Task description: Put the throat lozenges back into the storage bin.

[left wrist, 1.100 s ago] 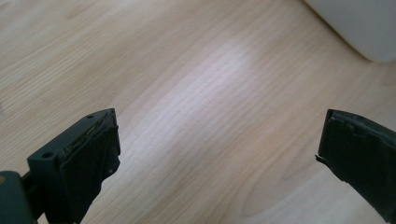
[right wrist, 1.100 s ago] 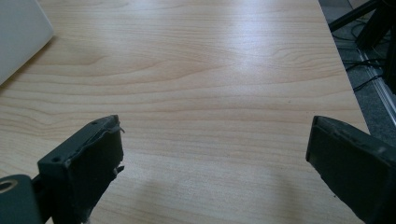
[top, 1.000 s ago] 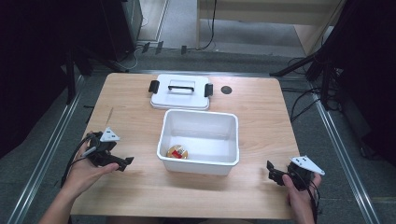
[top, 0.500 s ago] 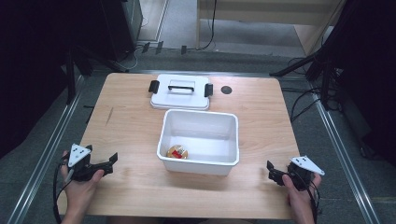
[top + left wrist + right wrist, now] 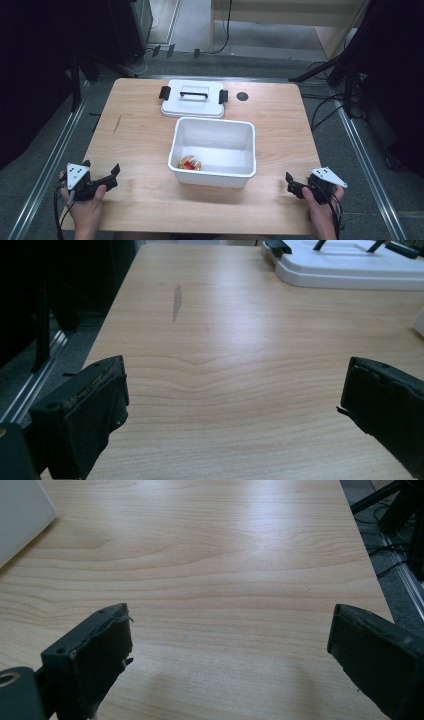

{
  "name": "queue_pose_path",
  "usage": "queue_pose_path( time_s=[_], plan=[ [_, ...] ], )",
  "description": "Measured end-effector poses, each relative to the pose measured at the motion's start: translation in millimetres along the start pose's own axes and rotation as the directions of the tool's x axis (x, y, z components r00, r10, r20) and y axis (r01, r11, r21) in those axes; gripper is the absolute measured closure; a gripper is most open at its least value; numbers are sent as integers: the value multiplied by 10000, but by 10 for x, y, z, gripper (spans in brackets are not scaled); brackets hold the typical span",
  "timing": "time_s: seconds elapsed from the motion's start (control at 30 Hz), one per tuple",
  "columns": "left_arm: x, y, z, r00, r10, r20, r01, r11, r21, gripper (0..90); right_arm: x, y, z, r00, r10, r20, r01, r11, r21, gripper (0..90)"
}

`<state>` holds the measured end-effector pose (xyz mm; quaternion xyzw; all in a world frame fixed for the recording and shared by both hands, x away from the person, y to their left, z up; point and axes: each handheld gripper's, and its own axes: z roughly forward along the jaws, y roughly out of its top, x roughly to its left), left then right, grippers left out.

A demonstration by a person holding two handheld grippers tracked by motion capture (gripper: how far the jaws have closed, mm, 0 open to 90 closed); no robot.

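Rectangular white plastic bin (image 5: 214, 150), wood-grain table (image 5: 140, 135).

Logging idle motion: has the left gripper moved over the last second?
Yes. The left gripper has pulled back toward the person and leftward, away from the white plastic bin, to the table's near-left corner.

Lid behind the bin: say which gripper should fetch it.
Left, probably. The lid lies left of centre, and the left gripper, jaws open, has bare table ahead; the bin partly blocks the right gripper.
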<state>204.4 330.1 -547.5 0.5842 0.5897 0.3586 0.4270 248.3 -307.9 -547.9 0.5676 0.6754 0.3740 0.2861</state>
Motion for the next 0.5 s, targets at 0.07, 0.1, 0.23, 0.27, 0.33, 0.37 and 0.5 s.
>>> queue_pose_path(
  time_s=[0.07,0.1,0.23,0.27,0.33,0.37,0.5],
  plan=[
    [20,-2,6,9998,-184,-18,184,9998,-50,0,3,0,0,10000,-3,9,3,10000,23,41],
    [26,-4,9,9996,-299,4,299,9995,-44,0,4,0,0,10000,-13,11,13,10000,29,41],
    [41,-10,26,9989,-448,124,448,9990,-13,0,8,0,0,10000,-11,32,11,10000,53,41],
    [39,-10,28,9990,-434,116,434,9991,20,0,8,1,1,10000,-13,35,13,10000,54,41],
    [34,-10,33,9990,-400,178,399,9992,80,0,9,1,1,10000,-10,45,10,10000,59,41],
    [35,-9,36,9989,-397,255,394,9991,123,0,9,1,1,10000,-13,52,12,10000,53,41],
    [38,1,60,9980,-400,488,382,9986,375,0,8,2,2,10000,-16,62,15,10000,68,41]
  ],
)
